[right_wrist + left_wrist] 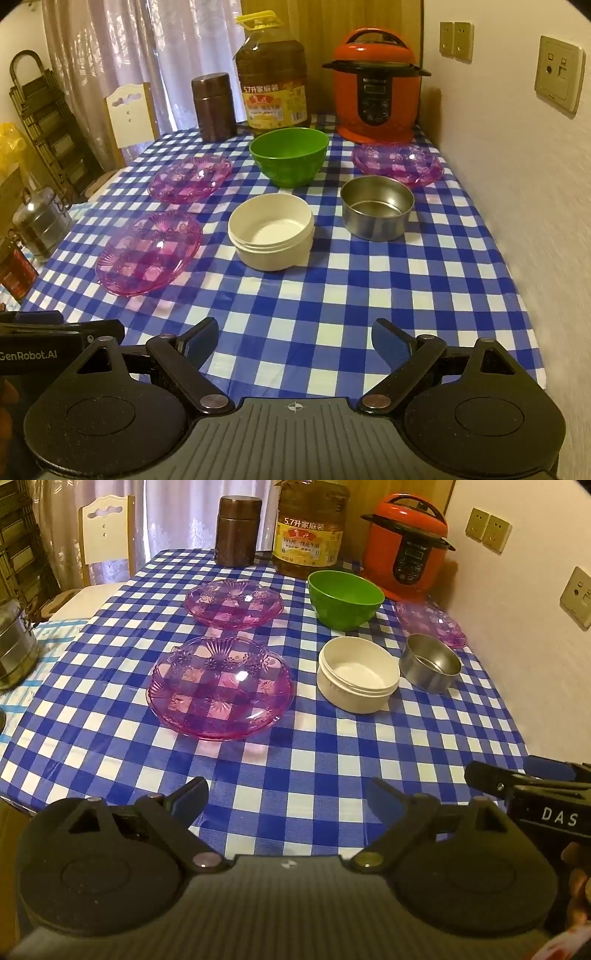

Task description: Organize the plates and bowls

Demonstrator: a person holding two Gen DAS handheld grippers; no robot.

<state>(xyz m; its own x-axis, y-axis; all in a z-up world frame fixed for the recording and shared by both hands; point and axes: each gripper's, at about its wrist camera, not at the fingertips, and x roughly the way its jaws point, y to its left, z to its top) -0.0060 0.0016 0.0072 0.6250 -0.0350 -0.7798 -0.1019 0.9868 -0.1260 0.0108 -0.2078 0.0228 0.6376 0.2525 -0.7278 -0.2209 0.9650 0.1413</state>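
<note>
Left wrist view: left gripper [286,797] spread wide, nothing between the jaws, hovering over the near edge of the checked tablecloth [295,775]. Right gripper's finger [517,786] poking in at the far right, level with it. Near pink plate [221,686] straight ahead and a little left of the jaws, well apart. Far pink plate [233,603] beyond that. White bowl [357,674] ahead and right, steel bowl [430,662] just beside it, green bowl [345,599] behind both, third pink plate [430,624] far right by the wall. Judged as the start: nothing stacked yet, no contact. Next move likely a reach forward to the near pink plate, jaws over its rim; thin, slick rim, so a shallow approach needed.

Right wrist view: right gripper [295,341] also fully open and empty, above the cloth's near edge. Left gripper [62,332] beside it at the left edge. White bowl [270,236] straight ahead, well apart; steel bowl [376,206] ahead-right; green bowl [289,160] farther back; third pink plate [398,162] behind the steel bowl; two pink plates [147,253] ahead-left. Likely pick for this side: steel bowl into the white one.
</note>
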